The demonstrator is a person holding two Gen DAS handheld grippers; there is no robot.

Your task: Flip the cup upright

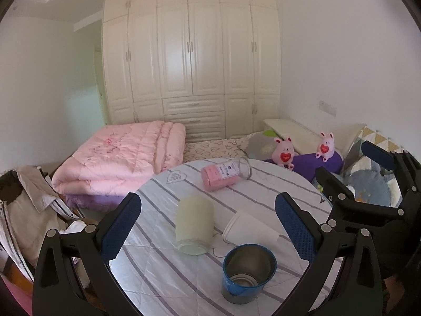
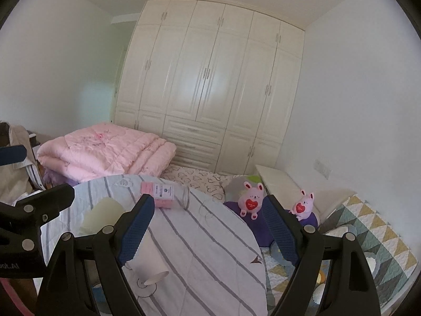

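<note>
The left hand-held gripper point(image 1: 208, 223) hovers with its jaws spread wide and nothing between its blue pads, above a round tabletop point(image 1: 163, 271) covered in a white cloth with grey stripes. Ahead of it a pale frosted cup point(image 1: 193, 226) lies on its side, mouth toward the camera, and a white paper cup point(image 1: 248, 227) lies on its side just beside it. Nearer the camera, a blue metal-lined cup point(image 1: 247, 273) stands upright. Toward the far edge, a glass jar with a pink sleeve point(image 1: 223, 175) lies on its side. The right hand-held gripper point(image 2: 208, 233) is also wide apart and holds nothing, off to the right over the tabletop edge. Beyond lie a folded pink quilt point(image 1: 118, 160) and two pink plush rabbits point(image 1: 284, 154).
</note>
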